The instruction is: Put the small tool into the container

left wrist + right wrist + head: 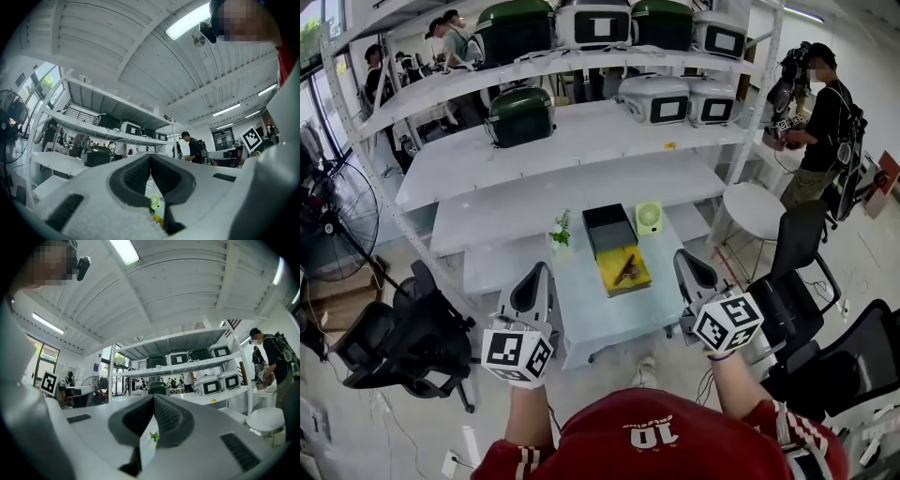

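A small dark tool (626, 270) lies on a yellow pad (624, 275) on the little pale table (600, 314). Just behind the pad stands a black open container (608, 229). My left gripper (537, 274) hovers at the table's left edge and my right gripper (683, 259) at its right edge, both held upright and short of the tool. In the left gripper view the jaws (150, 157) meet at the tip with nothing between them. The right gripper view shows its jaws (153, 398) closed the same way, empty.
A small green fan (649, 217) and a tiny potted plant (561, 231) stand at the table's back. White shelving (562, 141) with green and white cases rises behind. Office chairs (403, 342) (802, 253), a round stool (753, 208) and a standing person (823, 122) flank the table.
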Action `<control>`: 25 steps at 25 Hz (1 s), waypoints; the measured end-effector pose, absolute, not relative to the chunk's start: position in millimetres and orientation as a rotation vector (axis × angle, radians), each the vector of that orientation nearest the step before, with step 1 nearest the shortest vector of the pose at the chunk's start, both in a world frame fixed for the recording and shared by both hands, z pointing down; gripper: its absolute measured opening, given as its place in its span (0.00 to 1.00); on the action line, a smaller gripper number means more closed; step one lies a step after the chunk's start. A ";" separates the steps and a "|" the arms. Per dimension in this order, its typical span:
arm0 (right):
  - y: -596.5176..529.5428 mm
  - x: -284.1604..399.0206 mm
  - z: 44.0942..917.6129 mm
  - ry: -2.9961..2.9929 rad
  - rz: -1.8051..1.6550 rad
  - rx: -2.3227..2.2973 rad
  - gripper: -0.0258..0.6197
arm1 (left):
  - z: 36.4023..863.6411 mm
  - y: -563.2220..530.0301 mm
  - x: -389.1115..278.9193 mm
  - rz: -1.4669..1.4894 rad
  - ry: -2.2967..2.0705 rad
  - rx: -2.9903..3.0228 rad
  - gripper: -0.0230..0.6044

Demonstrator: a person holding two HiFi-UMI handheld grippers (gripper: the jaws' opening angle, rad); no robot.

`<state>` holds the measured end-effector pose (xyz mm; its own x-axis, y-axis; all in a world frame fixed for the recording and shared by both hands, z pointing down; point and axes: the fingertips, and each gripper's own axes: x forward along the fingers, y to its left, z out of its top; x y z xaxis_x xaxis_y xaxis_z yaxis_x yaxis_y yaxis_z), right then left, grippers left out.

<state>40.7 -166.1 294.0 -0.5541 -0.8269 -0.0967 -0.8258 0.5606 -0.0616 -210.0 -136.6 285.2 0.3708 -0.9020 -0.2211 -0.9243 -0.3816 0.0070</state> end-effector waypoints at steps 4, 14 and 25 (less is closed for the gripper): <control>-166.1 39.5 297.0 2.675 -0.019 -1.407 0.03 | 290.6 -136.2 -203.7 0.179 1.658 -2.470 0.03; -166.2 43.0 299.3 2.671 -0.015 -1.426 0.03 | 294.3 -138.1 -193.3 0.146 1.617 -2.491 0.03; -173.2 40.4 308.7 2.684 -0.053 -1.425 0.03 | 292.2 -137.2 -199.6 0.171 1.665 -2.458 0.03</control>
<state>40.4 -173.2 308.7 -0.5562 -0.8278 -0.0736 -0.8242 0.5608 -0.0788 -199.6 -137.2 292.2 0.3710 -0.9094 -0.1879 -0.9286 -0.3635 -0.0742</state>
